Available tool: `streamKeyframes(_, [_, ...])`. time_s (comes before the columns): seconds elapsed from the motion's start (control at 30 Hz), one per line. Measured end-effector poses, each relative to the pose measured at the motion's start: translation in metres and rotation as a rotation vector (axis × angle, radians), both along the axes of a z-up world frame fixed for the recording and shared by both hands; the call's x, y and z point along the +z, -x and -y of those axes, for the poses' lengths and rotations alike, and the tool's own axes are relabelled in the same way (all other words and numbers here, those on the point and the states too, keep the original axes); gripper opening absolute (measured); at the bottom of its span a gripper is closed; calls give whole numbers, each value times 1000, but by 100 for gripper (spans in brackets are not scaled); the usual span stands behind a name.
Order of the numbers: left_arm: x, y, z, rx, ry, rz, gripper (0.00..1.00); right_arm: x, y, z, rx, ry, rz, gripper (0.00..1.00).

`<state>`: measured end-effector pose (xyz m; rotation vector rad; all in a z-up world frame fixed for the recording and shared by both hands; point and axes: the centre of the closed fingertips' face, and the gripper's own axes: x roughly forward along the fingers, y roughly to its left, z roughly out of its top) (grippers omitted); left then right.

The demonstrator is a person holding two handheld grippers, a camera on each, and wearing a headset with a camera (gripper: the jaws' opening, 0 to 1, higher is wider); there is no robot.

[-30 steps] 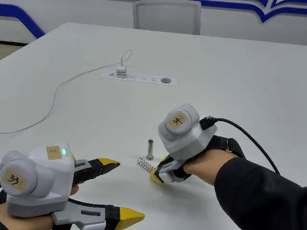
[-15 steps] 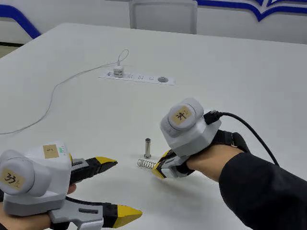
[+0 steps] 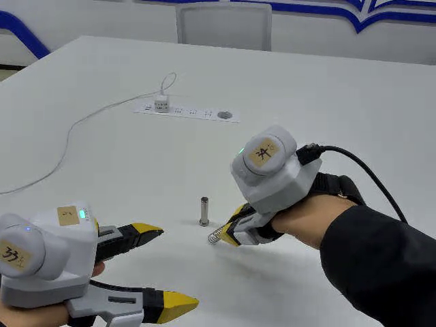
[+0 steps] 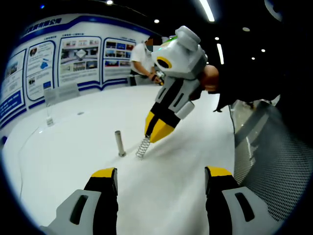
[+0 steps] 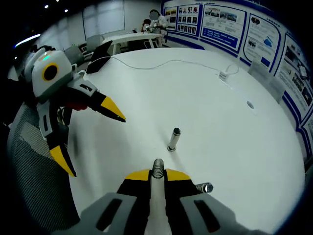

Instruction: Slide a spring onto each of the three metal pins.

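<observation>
While my right gripper (image 3: 230,235) pinches the one spring (image 3: 215,236) near the table's (image 3: 327,102) near edge, I count two pins: one pin (image 3: 204,211) upright just beside it, a second pin (image 5: 204,187) beside that gripper. My left gripper (image 3: 176,267) hangs wide, holding nothing.

Place: an office-style meeting room, seemingly doubling as a company showroom.
Table: a broad white conference table (image 3: 340,102) is stretching across the room, with a long white power strip (image 3: 187,111) lying in its top and a thin white cable (image 3: 68,136) trailing from a small white charger plug (image 3: 161,104).
Seating: a grey high-backed chair (image 3: 223,26) is standing at the far edge, and a grey mesh-backed office chair (image 4: 269,147) is sitting close by.
Walls: blue-headed printed display boards (image 4: 73,58) are lining one wall, and a curving blue stripe (image 3: 20,30) is running along another.
Ceiling: bright strip lights (image 4: 205,10) are glowing overhead.
Background: a person in a white shirt (image 4: 142,58) is standing by the boards.
</observation>
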<state>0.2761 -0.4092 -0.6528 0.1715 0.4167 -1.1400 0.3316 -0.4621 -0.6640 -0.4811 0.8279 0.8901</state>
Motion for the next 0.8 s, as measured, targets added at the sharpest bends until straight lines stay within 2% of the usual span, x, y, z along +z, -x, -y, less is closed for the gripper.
streamKeyframes(0.3, [2,0,1,0,6,5,74,28,1,3,13,-5,-15,11])
streamKeyframes(0.63, [6,0,1,7,15,13,74,63,-15,-2,52,19,27,11])
streamKeyframes(0.8, [7,-1,1,11,20,17,74,65,-24,-8,74,47,35,11])
